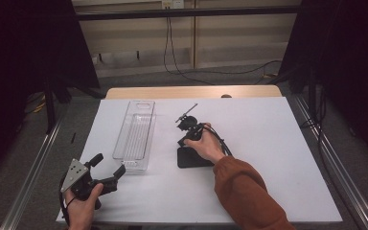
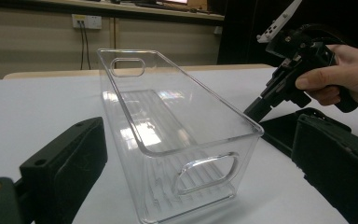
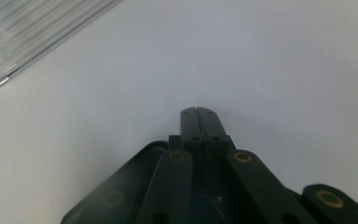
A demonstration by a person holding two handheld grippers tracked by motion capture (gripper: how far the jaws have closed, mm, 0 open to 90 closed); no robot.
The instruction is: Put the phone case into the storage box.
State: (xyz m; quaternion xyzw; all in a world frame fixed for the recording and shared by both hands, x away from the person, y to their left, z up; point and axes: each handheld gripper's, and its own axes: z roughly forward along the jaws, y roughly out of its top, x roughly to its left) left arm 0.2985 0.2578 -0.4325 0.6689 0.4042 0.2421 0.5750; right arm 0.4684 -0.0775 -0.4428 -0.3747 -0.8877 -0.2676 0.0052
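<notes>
A clear plastic bin (image 1: 135, 134) lies lengthwise on the white table, empty, with handle slots at both ends (image 2: 168, 126). My left gripper (image 1: 110, 164) rests at the near left corner, open, its jaws aimed at the bin's near end (image 2: 198, 140) with nothing between them. A hand holds my right gripper (image 1: 180, 142) at the table's middle, tilted down, tips just above the far left corner of a flat black object (image 1: 194, 158). Its jaws (image 3: 198, 112) are pressed together over bare table and hold nothing. The right gripper (image 2: 256, 109) also appears right of the bin.
The white table sheet (image 1: 268, 143) has free room on its right half. A wooden tabletop edge (image 1: 191, 92) runs along the far side. Cables trail on the floor beyond. A corner of the bin (image 3: 23, 37) lies up and left of the right gripper.
</notes>
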